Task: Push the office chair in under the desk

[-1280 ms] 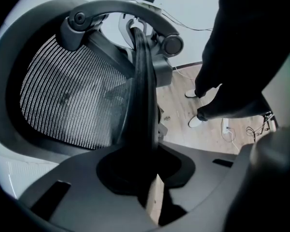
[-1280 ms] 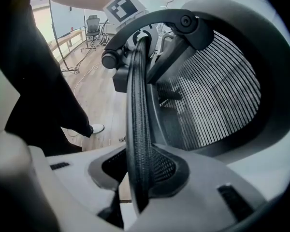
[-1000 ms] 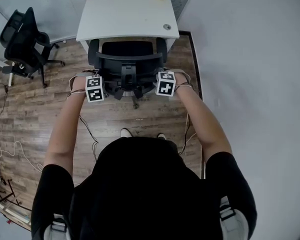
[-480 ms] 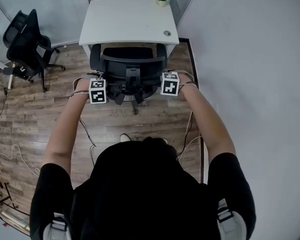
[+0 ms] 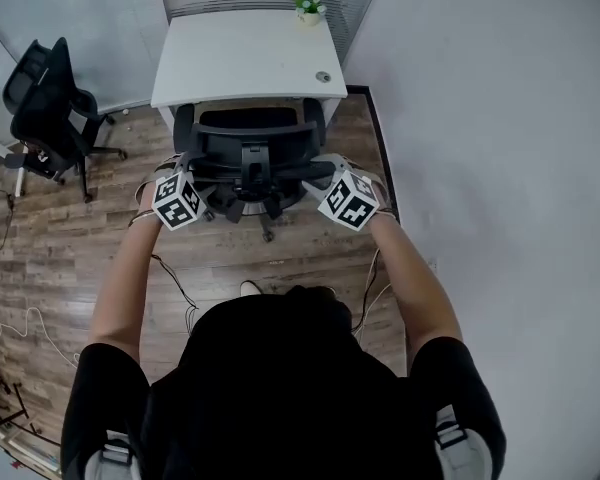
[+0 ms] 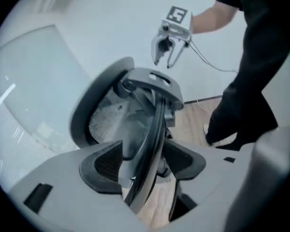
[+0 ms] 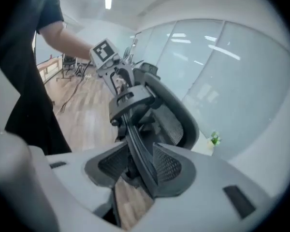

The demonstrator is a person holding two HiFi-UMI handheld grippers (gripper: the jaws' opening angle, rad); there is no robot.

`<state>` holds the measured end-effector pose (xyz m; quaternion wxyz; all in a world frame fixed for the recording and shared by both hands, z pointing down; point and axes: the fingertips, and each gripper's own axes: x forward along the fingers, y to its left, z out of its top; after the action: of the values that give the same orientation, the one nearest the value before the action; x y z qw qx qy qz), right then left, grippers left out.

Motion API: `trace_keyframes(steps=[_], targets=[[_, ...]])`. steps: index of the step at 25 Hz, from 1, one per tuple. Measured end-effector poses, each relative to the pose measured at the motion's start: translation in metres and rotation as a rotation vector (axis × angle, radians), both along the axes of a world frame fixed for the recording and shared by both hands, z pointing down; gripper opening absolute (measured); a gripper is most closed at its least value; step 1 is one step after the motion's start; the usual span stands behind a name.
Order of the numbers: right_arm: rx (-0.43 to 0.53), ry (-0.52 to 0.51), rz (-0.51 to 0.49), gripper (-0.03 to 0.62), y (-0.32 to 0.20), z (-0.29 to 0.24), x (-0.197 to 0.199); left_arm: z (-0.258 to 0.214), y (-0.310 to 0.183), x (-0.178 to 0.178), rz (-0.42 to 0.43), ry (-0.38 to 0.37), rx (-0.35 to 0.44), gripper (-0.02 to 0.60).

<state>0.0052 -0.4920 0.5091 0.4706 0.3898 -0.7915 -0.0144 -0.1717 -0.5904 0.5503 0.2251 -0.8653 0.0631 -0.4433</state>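
The black office chair [image 5: 250, 143] stands with its seat under the white desk [image 5: 242, 58], its back facing me. My left gripper [image 5: 194, 176] is at the left end of the chair back, my right gripper [image 5: 326, 174] at the right end. In the left gripper view the jaws [image 6: 145, 163] have just been opening; the thin rim of the chair back [image 6: 111, 115] runs between the pads with room beside it. In the right gripper view the jaws [image 7: 137, 166] have also just been opening and stand round the back's rim [image 7: 169, 115], not clamping it.
A second black chair [image 5: 45, 98] stands at the left by the glass wall. A small potted plant [image 5: 307, 6] sits at the desk's far edge. A white wall [image 5: 500, 168] runs close along the right. Cables [image 5: 10, 298] lie on the wood floor.
Both grippers have lifted a little and rolled outward, their marker cubes now tilted. The chair has stayed in place under the desk.
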Motion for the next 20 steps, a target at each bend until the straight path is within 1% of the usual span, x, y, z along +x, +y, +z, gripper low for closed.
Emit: trace_keyframes(steps=[2, 5, 8, 10, 11, 13, 15, 18, 20], targets=[[0.085, -0.142, 0.031, 0.161, 0.008, -0.019, -0.014, -0.025, 0.010, 0.006, -0.053, 0.151, -0.013, 0.264], [0.226, -0.356, 0.048, 0.160, 0.022, -0.047, -0.039, -0.062, 0.034, 0.014, -0.106, 0.384, -0.081, 0.245], [0.329, -0.469, 0.070, 0.154, 0.033, -0.071, -0.062, -0.102, 0.064, 0.021, -0.131, 0.623, -0.170, 0.206], [0.372, -0.551, 0.087, 0.140, 0.039, -0.087, -0.073, -0.119, 0.082, 0.025, -0.131, 0.745, -0.214, 0.183], [0.386, -0.601, 0.097, 0.136, 0.042, -0.094, -0.078, -0.124, 0.090, 0.025, -0.129, 0.786, -0.223, 0.178], [0.405, -0.693, 0.121, 0.130, 0.047, -0.107, -0.082, -0.131, 0.101, 0.024, -0.136, 0.842, -0.223, 0.166], [0.415, -0.747, 0.145, 0.123, 0.050, -0.118, -0.082, -0.138, 0.108, 0.021, -0.153, 0.884, -0.223, 0.144], [0.433, -0.764, 0.168, 0.103, 0.052, -0.125, -0.080, -0.144, 0.115, 0.018, -0.160, 0.929, -0.233, 0.084], [0.445, -0.762, 0.169, 0.068, 0.052, -0.126, -0.079, -0.149, 0.118, 0.018, -0.158, 0.951, -0.244, 0.049]])
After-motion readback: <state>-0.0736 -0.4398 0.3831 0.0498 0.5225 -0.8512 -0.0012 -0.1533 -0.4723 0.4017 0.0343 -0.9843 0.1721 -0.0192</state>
